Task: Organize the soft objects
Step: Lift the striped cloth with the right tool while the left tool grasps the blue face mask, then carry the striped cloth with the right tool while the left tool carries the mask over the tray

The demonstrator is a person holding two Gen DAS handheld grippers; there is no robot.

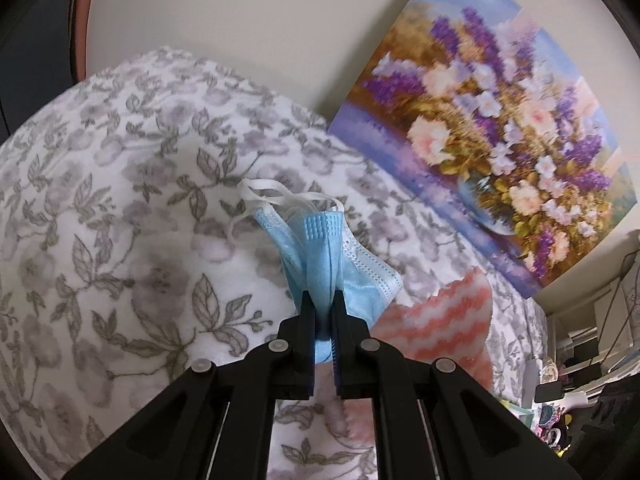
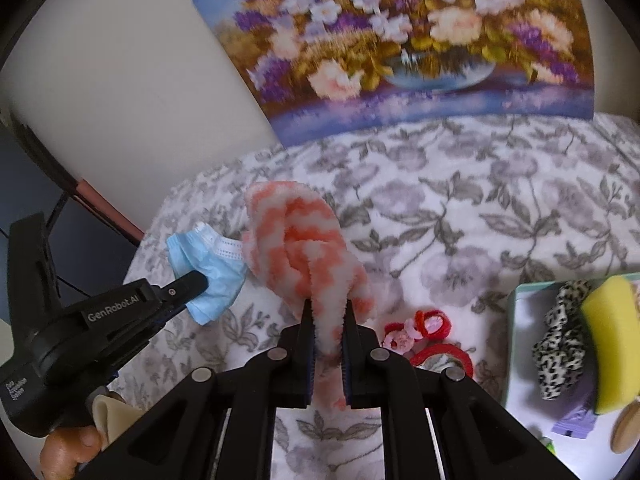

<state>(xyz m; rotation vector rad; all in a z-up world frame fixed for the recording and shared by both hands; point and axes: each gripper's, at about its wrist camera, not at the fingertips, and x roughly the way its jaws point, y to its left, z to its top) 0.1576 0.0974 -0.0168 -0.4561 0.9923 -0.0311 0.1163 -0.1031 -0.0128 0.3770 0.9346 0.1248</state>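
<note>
A grey floral blanket (image 2: 460, 208) fills the middle of both views, with a flower painting (image 2: 400, 40) propped against the wall across the upper frame. The left gripper (image 1: 323, 304) is clamped on a blue face mask (image 1: 320, 256), lifted off the blanket, probably for carrying. The right gripper (image 2: 329, 312) pinches a pink-and-white fluffy cloth (image 2: 304, 248), bunched at centre. At lower right a tray (image 2: 516, 320) already holds a leopard scrunchie (image 2: 560, 344) and yellow sponge (image 2: 612, 340), likely the destination; 2 red hair ties (image 2: 428, 332) lie beside it
</note>
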